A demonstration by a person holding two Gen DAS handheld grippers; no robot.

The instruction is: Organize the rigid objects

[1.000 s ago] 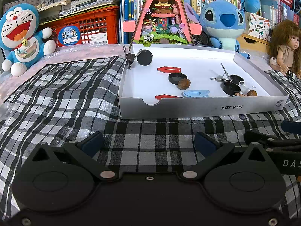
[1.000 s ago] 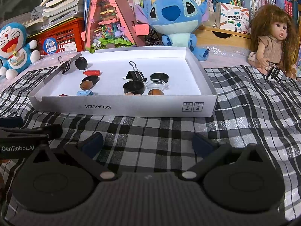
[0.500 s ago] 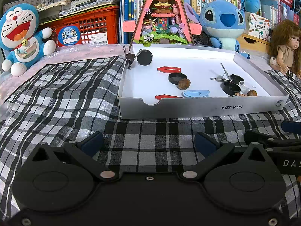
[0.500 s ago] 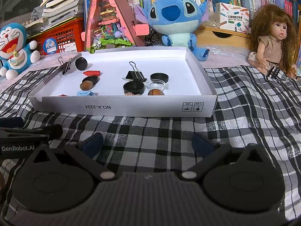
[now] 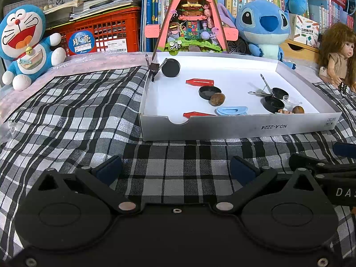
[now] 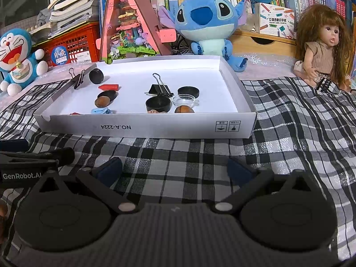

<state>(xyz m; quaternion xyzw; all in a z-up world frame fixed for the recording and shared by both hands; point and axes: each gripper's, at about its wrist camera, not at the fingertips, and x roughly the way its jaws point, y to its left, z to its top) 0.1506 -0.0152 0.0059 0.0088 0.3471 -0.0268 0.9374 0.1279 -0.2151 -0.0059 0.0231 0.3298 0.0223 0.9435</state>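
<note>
While both tongs, left (image 5: 175,168) and right (image 6: 174,166), gape wide and empty over the checked cloth (image 5: 73,115), the shallow white cardboard tray (image 6: 155,128) of small objects sits at 12 o'clock.

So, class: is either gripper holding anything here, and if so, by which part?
Nothing is held. The left gripper and the right gripper are both open above the checked cloth, short of the white box.

Sitting in the shallow white cardboard tray (image 6: 142,129) are two black metal binder clips (image 6: 160,89), four round black plastic lids (image 6: 158,104), two red cone-shaped plastic caps (image 6: 109,87), two brown nuts (image 6: 102,101), one pale blue plastic clip (image 6: 100,111) and one clear round dish (image 6: 184,100).
</note>
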